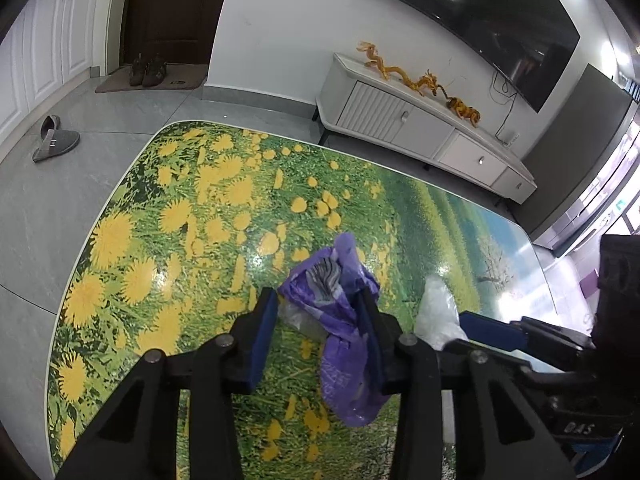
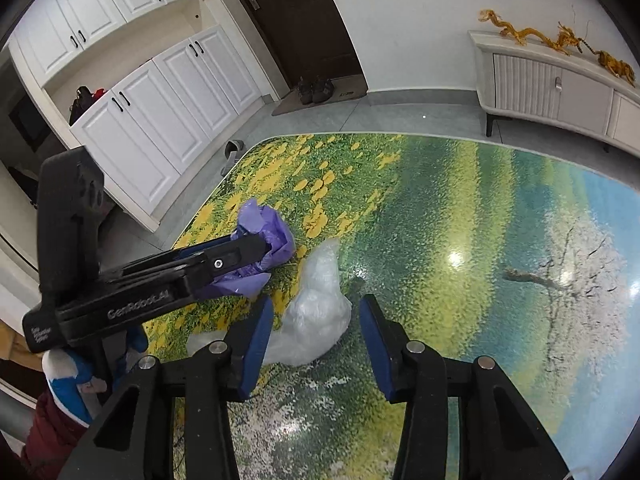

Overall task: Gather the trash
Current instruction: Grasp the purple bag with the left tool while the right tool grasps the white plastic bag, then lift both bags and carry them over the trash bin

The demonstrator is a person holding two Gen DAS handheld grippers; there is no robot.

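Note:
A crumpled purple plastic bag lies on the flower-print table. My left gripper is open with its blue-padded jaws on either side of the bag; the bag drapes against the right jaw. In the right wrist view the left gripper reaches into the purple bag. A crumpled clear plastic bag lies on the table beside it. My right gripper is open, its jaws on either side of the clear bag's near end. The clear bag also shows in the left wrist view.
The glossy table top stretches right and far. On the floor beyond are a grey slipper, shoes on a doormat, white cabinets and a white TV console with orange dragon figures.

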